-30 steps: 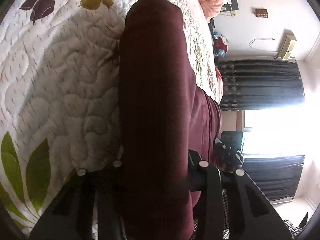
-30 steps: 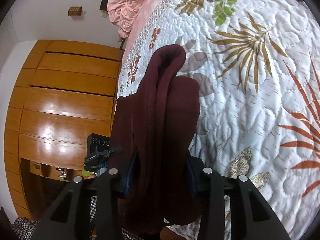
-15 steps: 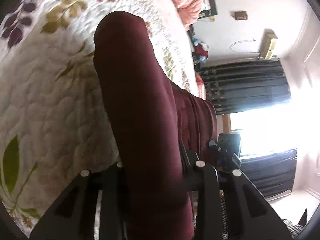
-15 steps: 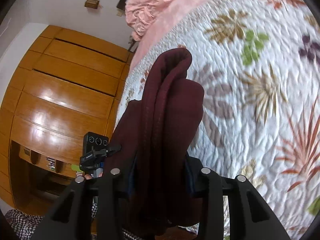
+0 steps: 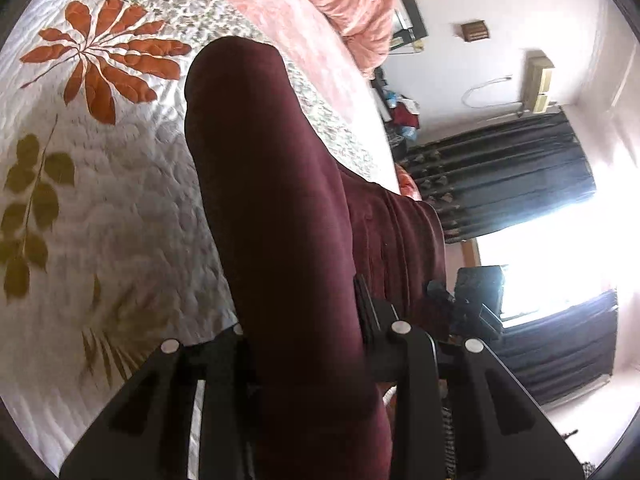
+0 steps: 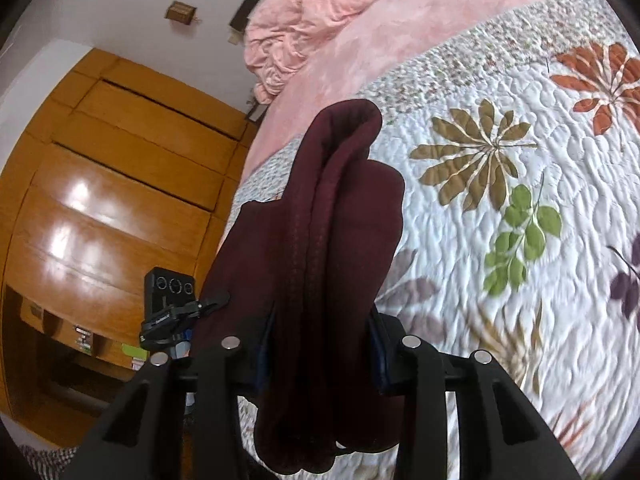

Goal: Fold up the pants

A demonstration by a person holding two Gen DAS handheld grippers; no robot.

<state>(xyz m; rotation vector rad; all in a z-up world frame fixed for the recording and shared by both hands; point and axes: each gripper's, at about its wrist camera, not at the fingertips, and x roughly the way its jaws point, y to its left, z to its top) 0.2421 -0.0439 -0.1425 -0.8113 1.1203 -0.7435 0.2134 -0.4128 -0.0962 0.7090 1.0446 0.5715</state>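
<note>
Both-handed grip: left gripper (image 5: 304, 344) and right gripper (image 6: 320, 344) are each clamped on the maroon pants (image 5: 280, 208), held bunched above the quilted bedspread (image 5: 100, 208). Fingertips of both tools are buried in cloth and cannot be made out. Thick folded layers with a stitched seam (image 6: 312, 240) show; the garment's lower end is cut off by the frame. A pink blanket (image 6: 320, 8) lies beyond.

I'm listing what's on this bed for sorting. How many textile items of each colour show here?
Maroon: 1, the pants held up in both grippers
Pink: 1, the crumpled blanket at the head of the bed
White with leaf print: 1, the quilt
Total: 3
</note>
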